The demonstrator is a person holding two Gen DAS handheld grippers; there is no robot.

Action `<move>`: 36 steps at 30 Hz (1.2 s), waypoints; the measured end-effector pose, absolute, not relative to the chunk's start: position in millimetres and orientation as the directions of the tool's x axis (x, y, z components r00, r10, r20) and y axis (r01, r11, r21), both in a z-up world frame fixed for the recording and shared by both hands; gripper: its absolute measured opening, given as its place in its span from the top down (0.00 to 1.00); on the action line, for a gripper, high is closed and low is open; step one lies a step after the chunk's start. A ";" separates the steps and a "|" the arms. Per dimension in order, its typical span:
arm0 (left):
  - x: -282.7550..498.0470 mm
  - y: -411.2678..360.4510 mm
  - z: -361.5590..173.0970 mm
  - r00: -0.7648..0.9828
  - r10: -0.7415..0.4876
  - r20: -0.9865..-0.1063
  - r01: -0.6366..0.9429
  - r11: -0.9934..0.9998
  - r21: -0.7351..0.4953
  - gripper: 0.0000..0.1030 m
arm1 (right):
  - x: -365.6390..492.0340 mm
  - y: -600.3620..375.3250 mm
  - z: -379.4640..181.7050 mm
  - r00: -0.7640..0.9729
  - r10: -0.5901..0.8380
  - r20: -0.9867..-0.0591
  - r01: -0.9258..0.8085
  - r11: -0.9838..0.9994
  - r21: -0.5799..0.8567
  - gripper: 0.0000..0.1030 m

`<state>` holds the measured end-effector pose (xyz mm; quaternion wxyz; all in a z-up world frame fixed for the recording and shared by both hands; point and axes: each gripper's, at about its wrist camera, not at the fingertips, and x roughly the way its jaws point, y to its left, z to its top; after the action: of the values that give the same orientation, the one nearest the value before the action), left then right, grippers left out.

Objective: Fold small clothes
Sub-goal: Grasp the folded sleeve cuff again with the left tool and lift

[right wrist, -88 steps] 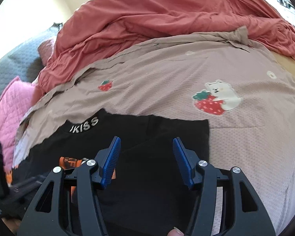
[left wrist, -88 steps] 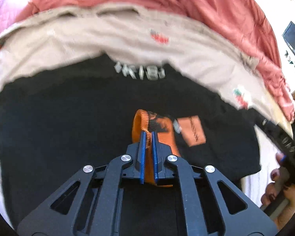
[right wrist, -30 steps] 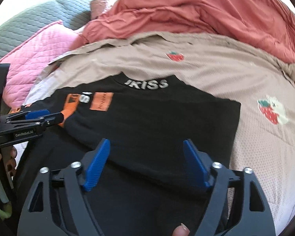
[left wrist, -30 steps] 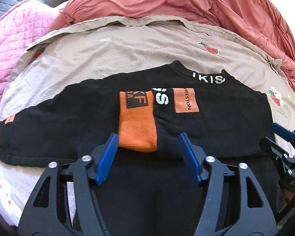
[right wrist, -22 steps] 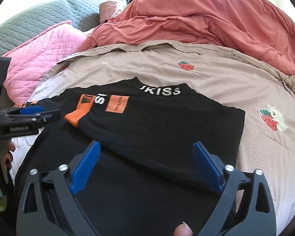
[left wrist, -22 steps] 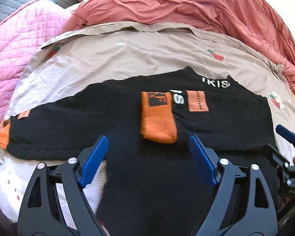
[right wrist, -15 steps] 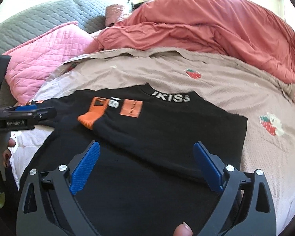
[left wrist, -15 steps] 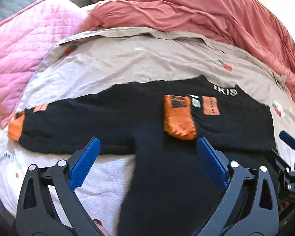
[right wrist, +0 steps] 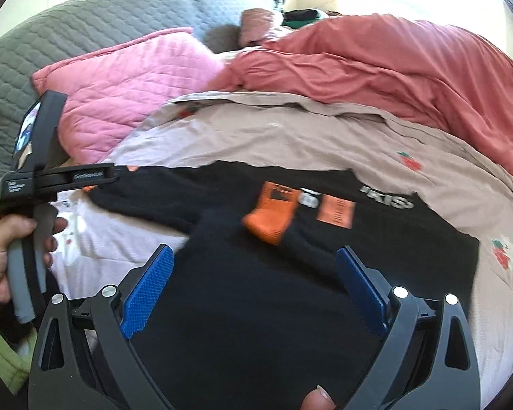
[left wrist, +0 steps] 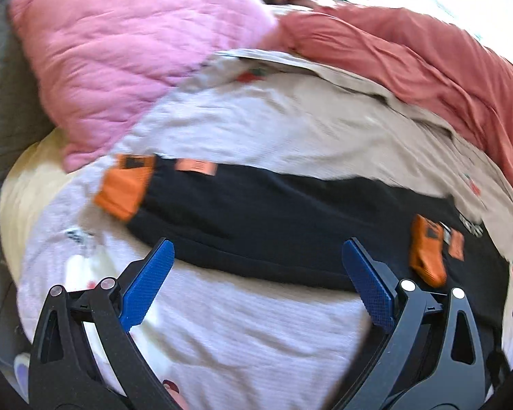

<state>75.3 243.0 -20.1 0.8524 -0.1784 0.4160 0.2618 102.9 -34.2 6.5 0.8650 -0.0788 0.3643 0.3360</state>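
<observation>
A black sweater [right wrist: 256, 294] with orange cuffs lies flat on the bed. One sleeve is folded across the chest, its orange cuff [right wrist: 272, 215] beside the lettered collar [right wrist: 386, 201]. The other sleeve [left wrist: 256, 218] stretches out to the left and ends in an orange cuff [left wrist: 125, 184]. My left gripper [left wrist: 258, 273] hovers open above the lower edge of that sleeve, holding nothing. Over the sweater's body, my right gripper [right wrist: 254, 280] also stands open and empty. In the right wrist view the left gripper [right wrist: 113, 174] shows side-on, near the outstretched cuff, held by a hand [right wrist: 0, 253].
The sweater rests on a beige sheet [right wrist: 325, 136] printed with strawberries. A pink quilted pillow [left wrist: 126, 51] lies behind the outstretched cuff. A salmon duvet [right wrist: 410, 65] is bunched along the far side, and a grey quilted cover [right wrist: 68, 34] lies at the far left.
The left gripper let go of the orange cuff, left it folded on the chest, opened wide and swung left along the outstretched sleeve. The right gripper opened wider and drew back.
</observation>
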 end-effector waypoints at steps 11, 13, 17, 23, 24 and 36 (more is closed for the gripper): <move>45.9 319.9 -28.3 0.456 0.347 -0.820 -0.736 0.665 -0.127 0.10 | 79.4 33.8 11.6 0.437 0.549 -0.713 -0.692 0.711 0.124 0.08; 42.3 330.6 -33.0 0.449 0.353 -0.821 -0.755 0.642 -0.137 0.10 | 76.2 41.9 10.8 0.431 0.546 -0.719 -0.699 0.705 0.117 0.08; 43.2 346.4 -40.1 0.444 0.387 -0.808 -0.788 0.599 -0.146 0.12 | 70.4 47.9 9.4 0.424 0.551 -0.719 -0.699 0.703 0.127 0.08; 60.3 365.3 -60.6 0.378 0.390 -0.840 -0.835 0.535 -0.127 0.18 | 64.3 42.3 2.3 0.419 0.535 -0.733 -0.697 0.708 0.118 0.08; 62.7 367.9 -63.7 0.367 0.390 -0.844 -0.843 0.523 -0.125 0.25 | 64.7 38.1 0.9 0.421 0.530 -0.737 -0.691 0.713 0.118 0.08; 93.0 314.1 -14.0 0.639 0.305 -0.706 -0.634 0.729 -0.258 0.91 | 103.2 -26.1 -11.8 0.478 0.445 -0.757 -0.505 0.845 0.178 0.08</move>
<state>93.0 314.1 -14.0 0.8701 -0.2502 0.3281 0.2698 103.2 -26.1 -11.8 0.8591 -0.0345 0.4293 0.2765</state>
